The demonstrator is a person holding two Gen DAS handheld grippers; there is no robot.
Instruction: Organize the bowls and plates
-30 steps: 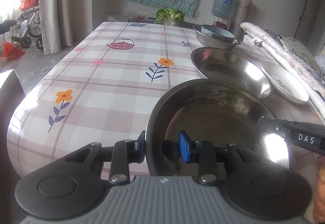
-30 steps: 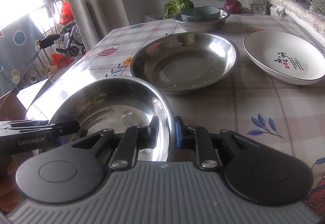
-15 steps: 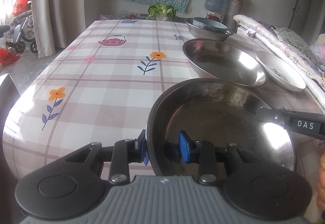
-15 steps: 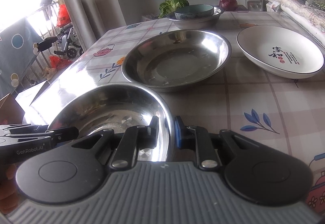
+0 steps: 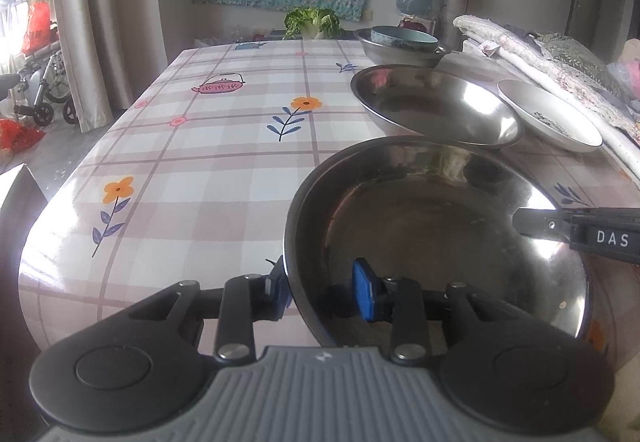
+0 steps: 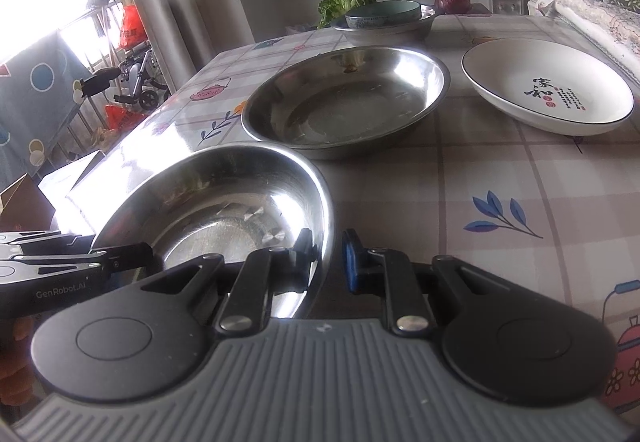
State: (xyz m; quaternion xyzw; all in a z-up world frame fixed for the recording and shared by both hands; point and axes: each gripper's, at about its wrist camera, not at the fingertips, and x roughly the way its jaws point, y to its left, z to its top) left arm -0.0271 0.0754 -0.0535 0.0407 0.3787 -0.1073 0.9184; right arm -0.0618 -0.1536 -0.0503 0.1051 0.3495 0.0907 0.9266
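Right wrist: bowl rim (image 6: 326, 226) inside claw (image 6: 329, 256).

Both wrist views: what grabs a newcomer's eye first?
The steel bowl nearest the cameras, pinched at opposite sides of its rim by the left gripper and the right gripper. Just beyond it a wider steel basin sits on the checked tablecloth, with a white plate bearing black characters to its right.
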